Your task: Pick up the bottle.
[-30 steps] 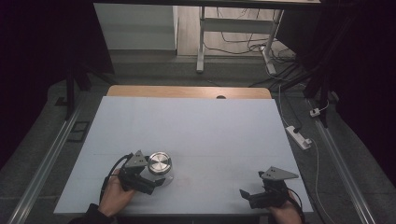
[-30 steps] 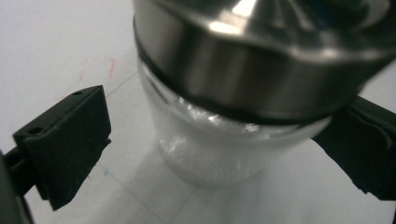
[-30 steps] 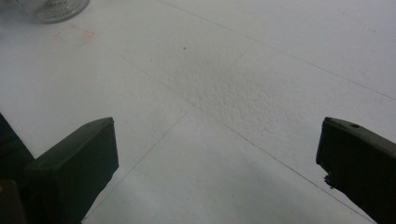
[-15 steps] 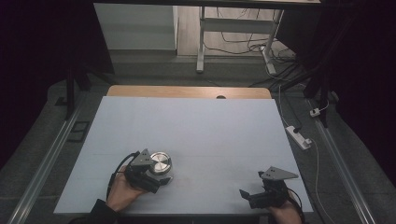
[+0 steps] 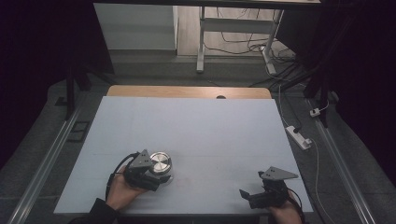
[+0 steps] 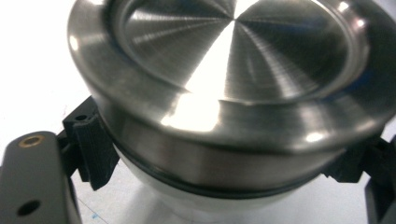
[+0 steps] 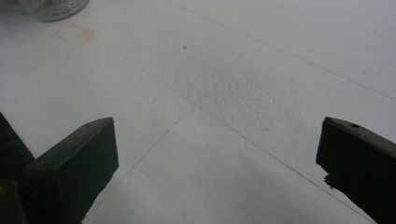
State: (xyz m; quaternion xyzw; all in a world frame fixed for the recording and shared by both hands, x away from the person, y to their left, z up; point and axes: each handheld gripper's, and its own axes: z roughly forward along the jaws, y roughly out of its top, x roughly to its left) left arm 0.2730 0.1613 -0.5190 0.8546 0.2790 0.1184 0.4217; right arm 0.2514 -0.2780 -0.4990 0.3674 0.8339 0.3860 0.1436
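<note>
Your left tongs (image 5: 159,179) had just been closing and gripped the jar (image 5: 160,167), with one black pad (image 6: 93,149) against each side of the pale body just under the steel lid (image 6: 233,70). The jar stood upright on the desk (image 5: 196,130), near its front edge and left of centre. Your right tongs (image 5: 250,196) sat well to the right of the jar, jaws spread wide over bare desk surface, nothing between them.
</note>
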